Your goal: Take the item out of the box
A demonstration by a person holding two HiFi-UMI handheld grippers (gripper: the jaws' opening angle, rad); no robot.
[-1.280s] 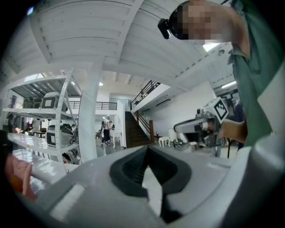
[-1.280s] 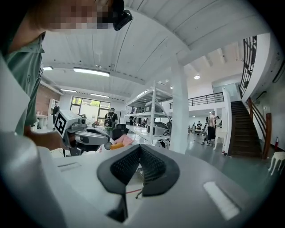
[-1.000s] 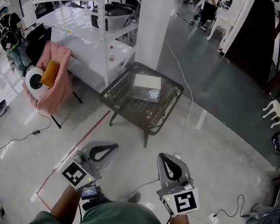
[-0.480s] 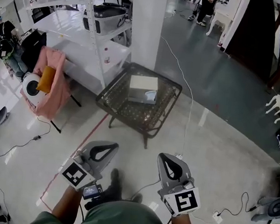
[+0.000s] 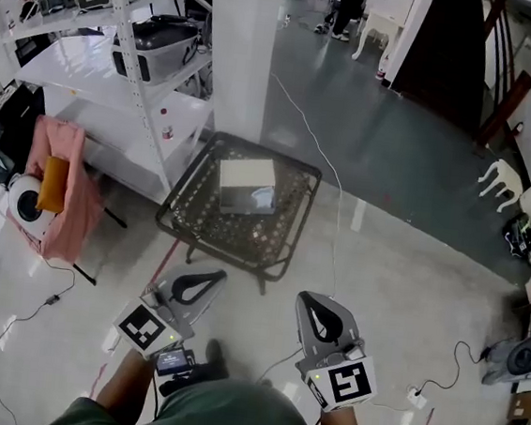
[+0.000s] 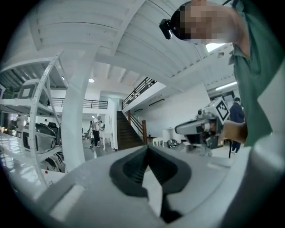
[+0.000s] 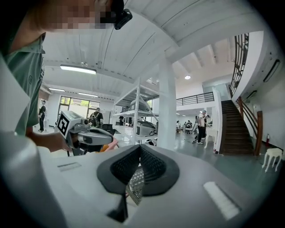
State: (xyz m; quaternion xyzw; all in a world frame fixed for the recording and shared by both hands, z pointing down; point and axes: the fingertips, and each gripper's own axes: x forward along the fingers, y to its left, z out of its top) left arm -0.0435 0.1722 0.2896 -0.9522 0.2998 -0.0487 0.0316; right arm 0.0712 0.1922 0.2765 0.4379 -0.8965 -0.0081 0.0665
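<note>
A light cardboard box lies on a low dark mesh table some way ahead of me on the floor; what it contains is hidden. My left gripper and right gripper are held side by side at the lower edge of the head view, well short of the table, both pointing level toward it. The left gripper has its jaws together with nothing between them. So does the right gripper. Each gripper view also catches the other gripper off to the side.
White metal shelving and a white pillar stand behind the table. A pink cloth over a chair is at the left. Cables trail over the pale floor, and a red tape line runs toward the table's near left leg.
The table and box have come nearer and shifted left in the head view as I walk toward them. Both grippers stay shut and keep their places in the view.
</note>
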